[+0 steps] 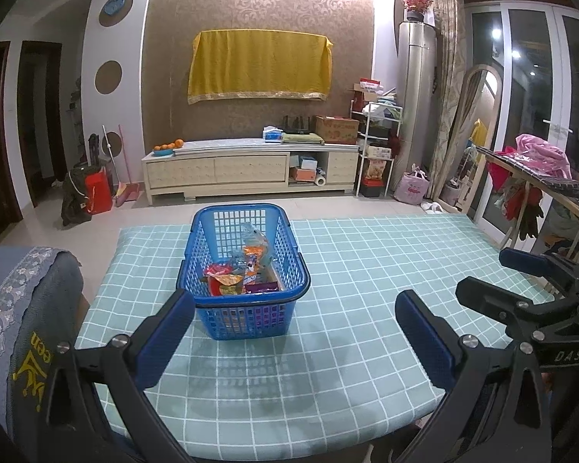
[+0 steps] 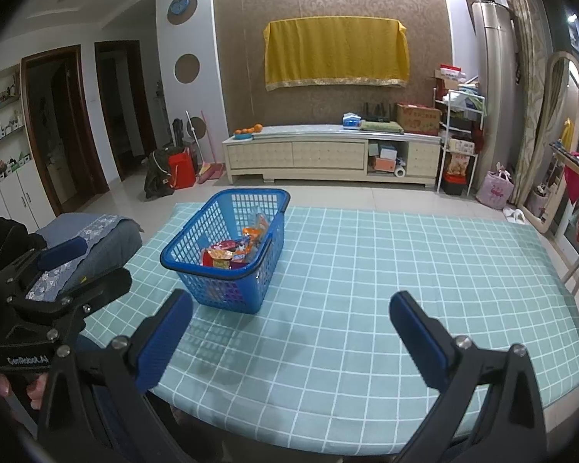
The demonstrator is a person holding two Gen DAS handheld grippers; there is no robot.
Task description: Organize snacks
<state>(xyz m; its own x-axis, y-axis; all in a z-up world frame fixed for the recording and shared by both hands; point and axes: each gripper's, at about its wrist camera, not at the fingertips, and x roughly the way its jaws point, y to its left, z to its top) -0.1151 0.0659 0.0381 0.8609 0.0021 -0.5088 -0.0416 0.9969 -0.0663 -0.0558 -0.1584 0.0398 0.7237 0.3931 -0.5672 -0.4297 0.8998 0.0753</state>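
I see both views lit brightly from overhead, with a cool cast. The basket [image 1: 247,270] throws a soft lattice shadow toward the tablecloth's [image 1: 366,270] near edge. Ceiling glare washes the wall top. Fisheye bending and black vignette crowd all 4 corners; dark glass doors [image 1: 529,108] reflect lamps.

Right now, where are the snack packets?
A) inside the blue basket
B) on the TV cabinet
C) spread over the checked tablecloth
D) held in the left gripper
A: the snack packets all lie inside the blue basket, which stands on the checked tablecloth, while the left gripper and the right gripper are both open and hold nothing.
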